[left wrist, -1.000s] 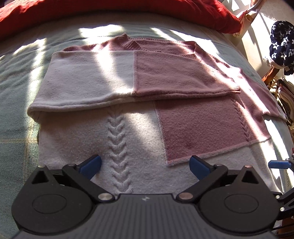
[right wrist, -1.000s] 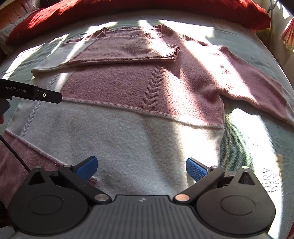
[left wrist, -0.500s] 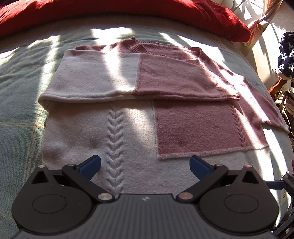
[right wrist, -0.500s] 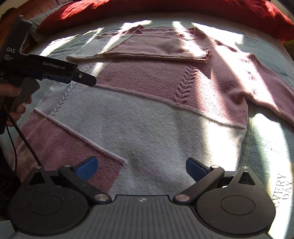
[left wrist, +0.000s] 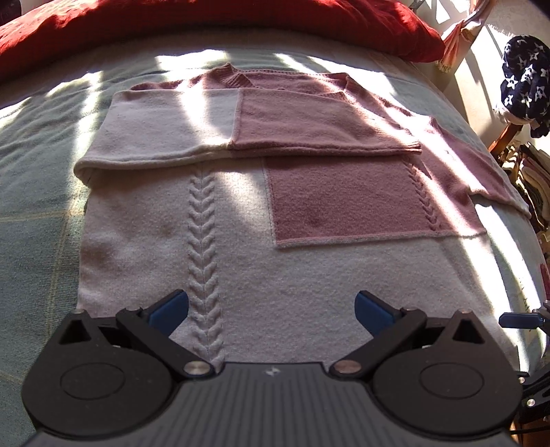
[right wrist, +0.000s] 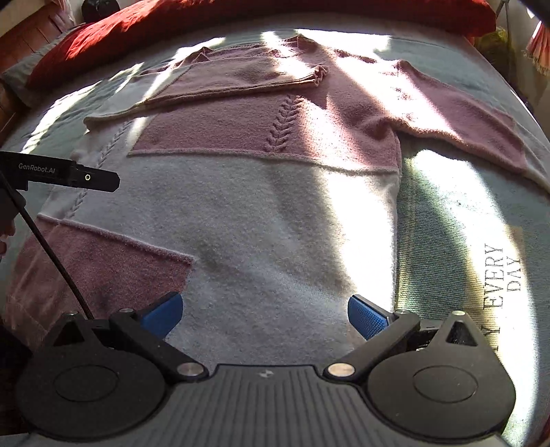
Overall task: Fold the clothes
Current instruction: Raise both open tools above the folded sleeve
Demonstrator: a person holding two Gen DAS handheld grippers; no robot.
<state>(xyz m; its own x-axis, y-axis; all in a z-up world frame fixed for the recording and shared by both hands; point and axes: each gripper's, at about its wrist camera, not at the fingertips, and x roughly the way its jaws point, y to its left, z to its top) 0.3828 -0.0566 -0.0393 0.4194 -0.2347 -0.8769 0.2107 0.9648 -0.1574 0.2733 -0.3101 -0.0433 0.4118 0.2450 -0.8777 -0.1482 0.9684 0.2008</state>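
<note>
A pink and cream patchwork sweater [left wrist: 240,223] [right wrist: 261,206] lies flat on the bed. Its left sleeve [left wrist: 213,134] is folded across the chest; its right sleeve [right wrist: 460,117] still stretches out sideways. My left gripper [left wrist: 271,311] hovers open over the lower cream part, beside the cable-knit stripe [left wrist: 202,247], with nothing between its blue pads. My right gripper [right wrist: 264,314] is open too, above the cream hem area near the sweater's right edge. The left gripper's body [right wrist: 65,173] shows at the left of the right wrist view, and the right gripper's tip [left wrist: 519,319] at the right edge of the left wrist view.
A pale green blanket [left wrist: 37,213] with printed lettering [right wrist: 502,271] covers the bed. A red cushion [left wrist: 206,20] [right wrist: 144,31] runs along the far side. A dark star-patterned cloth [left wrist: 526,89] hangs at the right, past the bed's edge. A cable [right wrist: 51,254] trails from the left gripper.
Both grippers have drawn back toward the hem, so more of the sweater's lower part shows. The left gripper swung across the right wrist view and back to its left edge. Both stayed open.
</note>
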